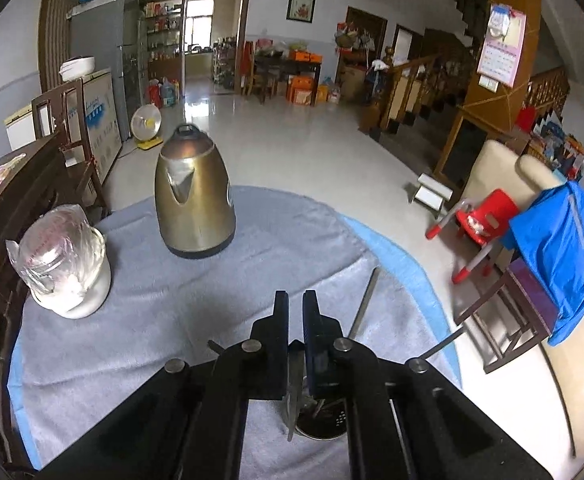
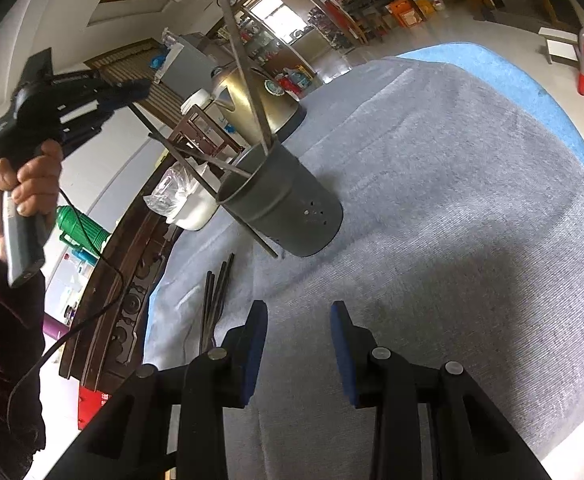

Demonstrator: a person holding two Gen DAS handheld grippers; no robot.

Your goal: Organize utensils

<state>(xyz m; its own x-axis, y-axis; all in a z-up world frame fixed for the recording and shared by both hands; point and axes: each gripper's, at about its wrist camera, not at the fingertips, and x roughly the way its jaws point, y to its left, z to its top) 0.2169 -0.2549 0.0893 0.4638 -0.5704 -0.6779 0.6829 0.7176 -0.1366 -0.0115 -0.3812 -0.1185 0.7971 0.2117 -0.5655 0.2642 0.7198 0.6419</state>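
Looking first at the metal holder [image 2: 287, 208], I see it upright on the grey cloth [image 2: 432, 200], with small holes in its wall. Some standing chopsticks [image 2: 247, 80] lean out of its mouth in different directions.

The left gripper [image 2: 139, 88] is up and to the left of the holder, carried by a hand [image 2: 27, 184]. Its claw is squeezed narrow on one held chopstick [image 2: 179, 158]. This stick runs slanted down from the fingers, passes the outside of the holder's rim, and its lower end shows near the foot of the holder. I cannot tell if this end touches the cloth. In the left wrist view the holder is directly below the pressed fingers, and the thin stick goes between them.

In front of the holder, on the side nearer to me, a few loose chopsticks [image 2: 215, 296] lie together flat on the cloth.

The right gripper [image 2: 299, 312] is further to this side of the holder, low over the cloth. Its claw is half wide and nothing is between the blue pads [image 2: 257, 320].

Behind the holder stands a golden kettle [image 1: 193, 196]. To the left of the holder is a white jar [image 1: 73, 276] covered with a clear plastic bag.
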